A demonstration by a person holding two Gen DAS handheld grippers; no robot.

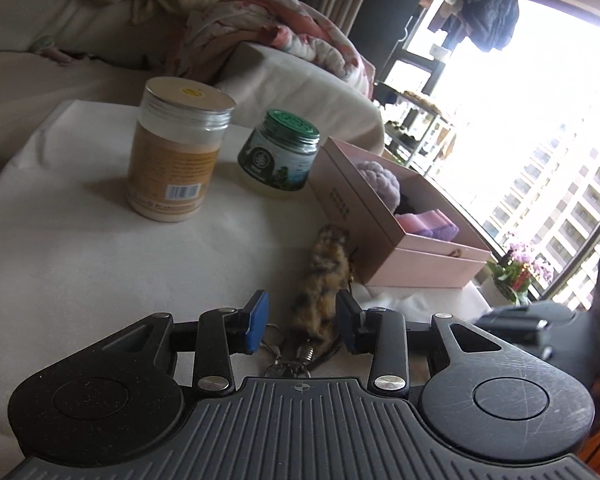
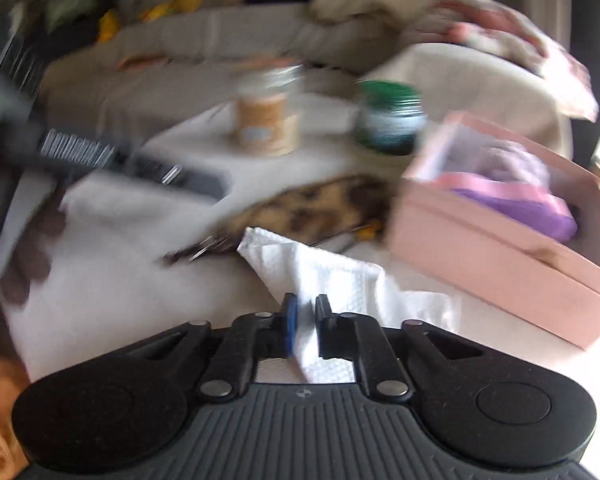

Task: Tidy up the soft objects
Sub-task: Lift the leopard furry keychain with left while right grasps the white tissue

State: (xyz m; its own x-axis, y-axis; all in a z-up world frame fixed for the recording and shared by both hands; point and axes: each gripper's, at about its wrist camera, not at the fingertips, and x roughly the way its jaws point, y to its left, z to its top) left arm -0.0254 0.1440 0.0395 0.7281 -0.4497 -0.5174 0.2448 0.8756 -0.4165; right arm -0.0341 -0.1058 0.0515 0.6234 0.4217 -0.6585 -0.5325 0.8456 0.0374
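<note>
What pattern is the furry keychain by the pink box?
Tan with dark brown spots, leopard-like furry keychain; clearest in the left wrist view.

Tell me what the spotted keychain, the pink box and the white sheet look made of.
Spotted keychain: fluffy faux fur, judging by its shaggy pile, on metal rings. Pink box: likely matte cardboard, with crisp flat walls. White sheet in the right claw: embossed, crumpled paper towel, apparently.
</note>
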